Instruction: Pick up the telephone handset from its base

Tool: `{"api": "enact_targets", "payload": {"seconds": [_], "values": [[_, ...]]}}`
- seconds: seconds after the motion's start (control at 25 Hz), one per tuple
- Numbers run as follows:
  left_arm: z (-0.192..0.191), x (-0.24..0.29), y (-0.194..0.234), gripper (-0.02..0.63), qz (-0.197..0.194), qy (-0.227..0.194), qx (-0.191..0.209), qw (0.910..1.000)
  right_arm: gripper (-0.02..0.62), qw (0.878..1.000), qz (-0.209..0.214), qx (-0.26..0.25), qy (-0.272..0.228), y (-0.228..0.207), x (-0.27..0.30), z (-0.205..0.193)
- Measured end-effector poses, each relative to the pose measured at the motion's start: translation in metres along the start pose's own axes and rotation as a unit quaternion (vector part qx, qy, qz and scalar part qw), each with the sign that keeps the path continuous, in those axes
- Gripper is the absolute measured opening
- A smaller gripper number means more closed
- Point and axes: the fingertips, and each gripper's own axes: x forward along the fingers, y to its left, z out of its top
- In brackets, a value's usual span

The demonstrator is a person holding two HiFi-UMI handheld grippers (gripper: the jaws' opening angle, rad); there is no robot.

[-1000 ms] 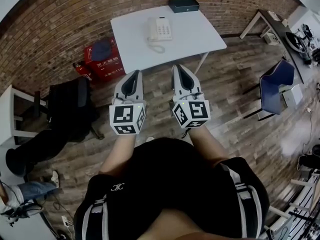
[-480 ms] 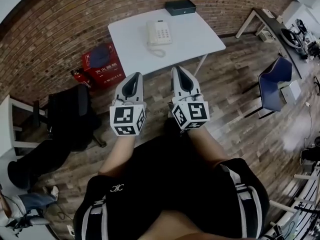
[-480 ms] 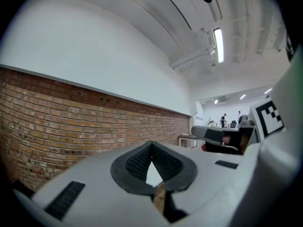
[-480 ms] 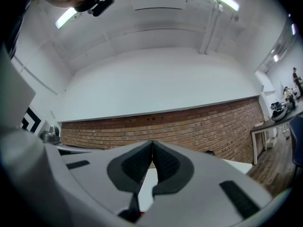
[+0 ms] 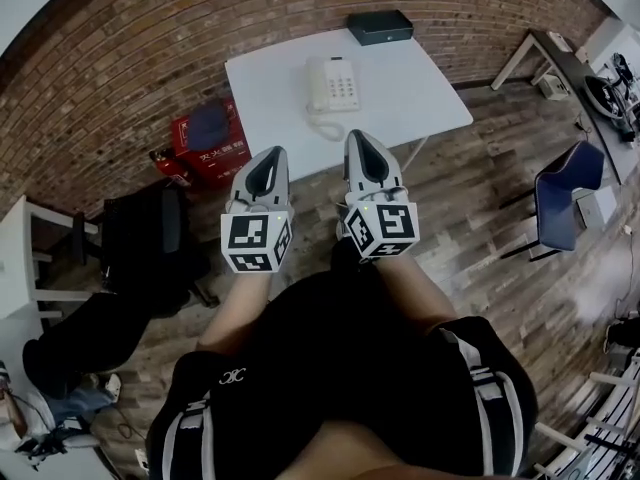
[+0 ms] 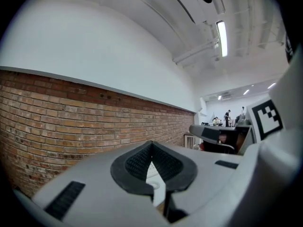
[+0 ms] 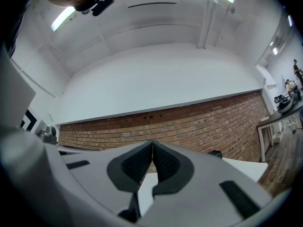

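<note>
A white telephone (image 5: 333,84) with its handset (image 5: 316,86) lying on the base stands on a white table (image 5: 420,78) ahead of me; its coiled cord hangs at the near side. My left gripper (image 5: 274,152) and my right gripper (image 5: 358,136) are held side by side over the wooden floor, short of the table's near edge and apart from the phone. Both point level toward the brick wall. In each gripper view the black pads meet at the tip with nothing between them: left gripper (image 6: 151,144), right gripper (image 7: 152,143). A sliver of the phone shows behind the left jaws.
A black box (image 5: 380,27) lies at the table's far edge. A red case (image 5: 212,133) stands on the floor left of the table, a black bag (image 5: 145,238) nearer left. A blue chair (image 5: 565,198) is at the right, desks beyond it.
The table and phone have come closer and shifted slightly right in the head view as I walked forward. Both grippers keep their pose and stay shut.
</note>
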Motion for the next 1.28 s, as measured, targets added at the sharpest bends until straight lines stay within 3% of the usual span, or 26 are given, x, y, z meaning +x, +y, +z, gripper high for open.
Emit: {"api": "enact_targets", "payload": {"seconds": [0.4, 0.72, 1.28], "values": [[0.002, 0.120, 0.030, 0.002, 0.012, 0.019, -0.004, 0.9997, 0.000, 1.000, 0.012, 0.009, 0.021, -0.063, 0.108, -0.019], [0.001, 0.202, 0.054, 0.002, 0.044, 0.042, -0.025, 0.9978, 0.000, 0.997, 0.037, 0.006, 0.064, -0.106, 0.188, -0.042], [-0.016, 0.275, 0.073, 0.002, 0.110, 0.086, -0.022, 0.9900, 0.000, 0.988, 0.082, 0.021, 0.127, -0.145, 0.265, -0.085]]}}
